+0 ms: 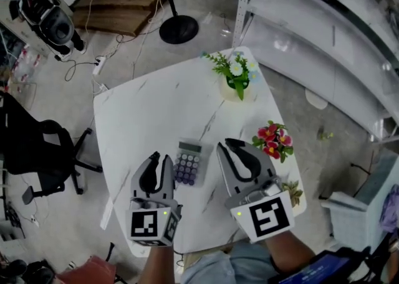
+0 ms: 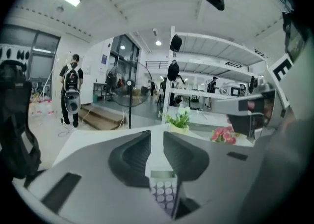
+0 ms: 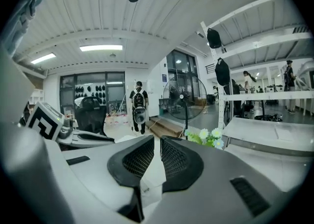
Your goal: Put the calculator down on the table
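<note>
On table (image 1: pixel 144 107), calculator (image 1: pixel 189 162) beside left claw (image 1: pixel 161 159).

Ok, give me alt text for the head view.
A calculator lies flat on the white table between the left claw and the right claw, neither gripping it. Green plant at the far corner, red flowers at the right edge.

Head view: the calculator (image 1: pixel 190 163) lies on the white table (image 1: pixel 149 108), its near left corner hidden under a jaw of the left gripper (image 1: pixel 161 156). In the left gripper view it (image 2: pixel 164 188) shows only partly, blurred, with unreadable keys. Both grippers cover much of the table's near edge. At the table's near right corner a small plant (image 1: pixel 292 193) is half hidden behind the right gripper (image 1: pixel 228 144). Beside the table a black office chair (image 1: pixel 31 146) is cut off by the picture's edge. Beyond the table, a fan (image 1: pixel 178 28) shows only its pole and base.
</note>
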`<action>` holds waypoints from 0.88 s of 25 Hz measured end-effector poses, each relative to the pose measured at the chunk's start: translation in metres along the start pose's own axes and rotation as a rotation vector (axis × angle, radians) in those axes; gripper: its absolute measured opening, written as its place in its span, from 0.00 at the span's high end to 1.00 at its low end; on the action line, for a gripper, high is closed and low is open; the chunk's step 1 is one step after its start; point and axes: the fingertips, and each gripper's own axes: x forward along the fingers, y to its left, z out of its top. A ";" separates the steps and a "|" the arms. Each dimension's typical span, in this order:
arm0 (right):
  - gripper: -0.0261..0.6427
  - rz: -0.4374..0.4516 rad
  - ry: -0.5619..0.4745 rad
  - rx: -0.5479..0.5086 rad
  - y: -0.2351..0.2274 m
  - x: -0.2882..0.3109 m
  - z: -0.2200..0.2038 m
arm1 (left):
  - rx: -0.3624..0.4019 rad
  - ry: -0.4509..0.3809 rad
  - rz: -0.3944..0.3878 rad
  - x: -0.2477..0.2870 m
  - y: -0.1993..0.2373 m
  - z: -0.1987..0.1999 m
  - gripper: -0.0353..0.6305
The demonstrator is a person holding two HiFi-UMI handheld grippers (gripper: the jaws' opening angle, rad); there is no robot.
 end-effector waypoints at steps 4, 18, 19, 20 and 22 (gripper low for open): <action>0.89 0.026 -0.071 -0.039 0.017 -0.015 0.036 | 0.038 -0.150 0.075 -0.043 -0.006 0.065 0.91; 0.94 0.072 -0.263 -0.147 0.045 -0.049 0.119 | 0.117 -0.412 0.206 -0.121 -0.020 0.159 0.94; 0.94 0.072 -0.271 -0.151 0.046 -0.051 0.121 | 0.122 -0.417 0.208 -0.123 -0.021 0.161 0.94; 0.94 0.071 -0.277 -0.155 0.046 -0.052 0.123 | 0.126 -0.422 0.209 -0.124 -0.022 0.163 0.94; 0.94 0.065 -0.288 -0.163 0.048 -0.054 0.126 | 0.129 -0.427 0.208 -0.127 -0.022 0.165 0.94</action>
